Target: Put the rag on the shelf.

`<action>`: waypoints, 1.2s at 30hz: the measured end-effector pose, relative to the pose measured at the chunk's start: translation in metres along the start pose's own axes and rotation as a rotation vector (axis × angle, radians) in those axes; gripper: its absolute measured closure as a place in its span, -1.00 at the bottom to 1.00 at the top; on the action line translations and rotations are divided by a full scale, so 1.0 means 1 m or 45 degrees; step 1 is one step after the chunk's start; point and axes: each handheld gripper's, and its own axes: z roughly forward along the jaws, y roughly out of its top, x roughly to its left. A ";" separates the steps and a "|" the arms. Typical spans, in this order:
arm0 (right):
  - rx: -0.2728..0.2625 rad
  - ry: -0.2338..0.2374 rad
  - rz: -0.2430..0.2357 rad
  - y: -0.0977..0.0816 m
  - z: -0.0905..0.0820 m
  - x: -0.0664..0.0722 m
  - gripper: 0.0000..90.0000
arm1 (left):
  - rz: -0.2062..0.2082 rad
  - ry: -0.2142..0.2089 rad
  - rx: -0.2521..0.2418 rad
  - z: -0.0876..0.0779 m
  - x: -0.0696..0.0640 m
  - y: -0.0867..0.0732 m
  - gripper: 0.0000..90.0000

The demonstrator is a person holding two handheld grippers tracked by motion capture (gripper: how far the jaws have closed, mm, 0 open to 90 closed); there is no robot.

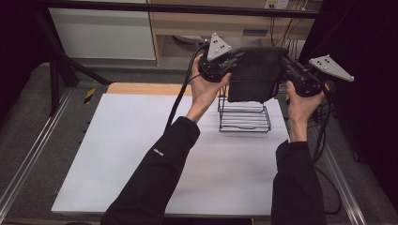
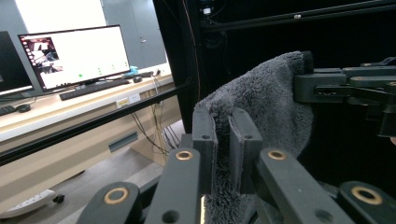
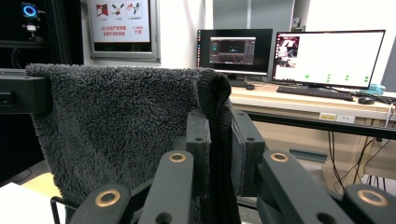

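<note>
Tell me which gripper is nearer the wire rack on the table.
Left, though only slightly. The left gripper holds the dark towel above the wire rack's left rear corner; the right gripper holds the towel's other edge, above and beyond the rack's right side.

Right gripper view: wall poster carries red pictograms and a red number reading roughly "119"; remaining lines too small. Monitor text illegible. High view: sleeve has small white logo, unreadable.
</note>
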 end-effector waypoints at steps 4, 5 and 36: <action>0.010 -0.001 -0.013 -0.001 -0.002 -0.001 0.78 | 0.001 -0.007 0.001 0.000 -0.003 -0.001 0.83; 0.011 -0.002 -0.013 -0.002 -0.002 -0.002 0.78 | 0.003 -0.006 0.002 0.000 -0.004 -0.001 0.83; 0.041 0.054 -0.046 -0.023 -0.026 0.002 0.76 | -0.032 -0.054 0.064 -0.017 -0.026 -0.028 0.82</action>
